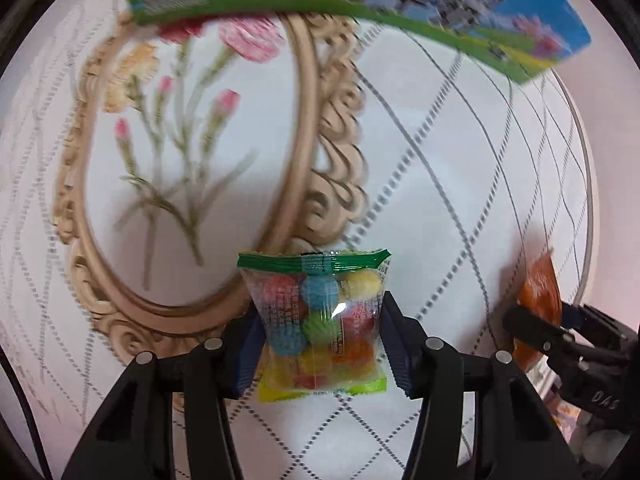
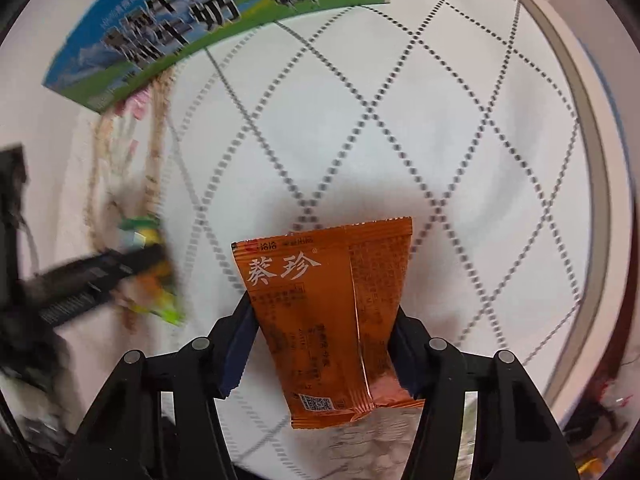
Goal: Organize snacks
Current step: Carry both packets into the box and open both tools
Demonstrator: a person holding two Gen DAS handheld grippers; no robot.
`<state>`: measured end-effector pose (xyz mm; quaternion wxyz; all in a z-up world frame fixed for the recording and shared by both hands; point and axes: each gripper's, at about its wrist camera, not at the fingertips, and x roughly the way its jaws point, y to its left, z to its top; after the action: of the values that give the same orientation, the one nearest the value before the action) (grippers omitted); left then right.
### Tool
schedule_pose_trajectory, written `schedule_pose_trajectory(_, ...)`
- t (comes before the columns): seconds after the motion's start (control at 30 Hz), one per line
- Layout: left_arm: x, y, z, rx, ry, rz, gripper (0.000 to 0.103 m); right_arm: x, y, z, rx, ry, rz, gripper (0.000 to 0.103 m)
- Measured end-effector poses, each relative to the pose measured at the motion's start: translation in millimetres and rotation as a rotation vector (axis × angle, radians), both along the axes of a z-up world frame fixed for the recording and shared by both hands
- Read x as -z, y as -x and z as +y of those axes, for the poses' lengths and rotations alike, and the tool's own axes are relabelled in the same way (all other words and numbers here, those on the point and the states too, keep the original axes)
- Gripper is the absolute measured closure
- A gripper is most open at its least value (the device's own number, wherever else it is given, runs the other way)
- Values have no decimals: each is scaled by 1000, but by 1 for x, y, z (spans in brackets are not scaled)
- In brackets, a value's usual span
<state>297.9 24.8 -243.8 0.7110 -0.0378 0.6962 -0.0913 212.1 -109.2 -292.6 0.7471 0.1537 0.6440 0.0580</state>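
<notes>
My left gripper [image 1: 320,332] is shut on a clear candy bag [image 1: 320,320] full of colourful sugared gummy balls, with a green top seal, held above the tablecloth. My right gripper [image 2: 324,332] is shut on an orange snack packet [image 2: 324,312] with white Chinese lettering, held above the cloth. The right gripper and its orange packet [image 1: 538,292] show at the right edge of the left wrist view. The left gripper and the candy bag [image 2: 148,268] appear blurred at the left of the right wrist view.
A milk carton box [image 1: 360,4] in blue and green lies at the far side, also in the right wrist view [image 2: 192,20]. The round table [image 2: 600,184] has a white cloth with a dotted diamond pattern and a gold-framed flower print [image 1: 188,152]. Clutter sits beyond the table's edge.
</notes>
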Motion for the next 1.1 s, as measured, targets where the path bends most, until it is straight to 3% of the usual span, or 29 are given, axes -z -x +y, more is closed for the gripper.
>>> schedule_pose_trajectory(0.1, 11, 0, -5, -1, 9, 37, 51, 3, -3, -2, 20, -34, 46, 32)
schedule_pose_trajectory(0.13, 13, 0, -5, 3, 5, 33, 51, 7, -7, 4, 19, -24, 65, 22)
schedule_pose_trajectory(0.3, 19, 2, -18, 26, -24, 13, 53, 19, -8, 19, -61, 52, 98, 20)
schedule_pose_trajectory(0.33, 19, 5, -31, 32, -32, 4, 54, 21, -5, 21, -67, 63, 90, 21)
schedule_pose_trajectory(0.4, 12, 10, -40, 50, -49, -9, 56, 23, -3, 24, -66, 82, 60, 32)
schedule_pose_trajectory(0.43, 9, 16, -40, 55, -49, -15, 56, 23, -3, 26, -65, 98, 47, 43)
schedule_pose_trajectory(0.6, -17, 18, -53, 58, -20, -42, 57, 3, -1, 20, -65, 83, -34, 47)
schedule_pose_trajectory(0.87, -110, -26, -67, 41, 129, -132, 57, -76, -34, 1, -48, -42, -155, 47)
schedule_pose_trajectory(0.97, -149, -64, -67, 53, 153, -187, 57, -122, -62, -9, -52, -74, -231, 47)
schedule_pose_trajectory(1.1, -179, -127, -55, 66, 128, -238, 57, -175, -121, -12, -71, -72, -318, 47)
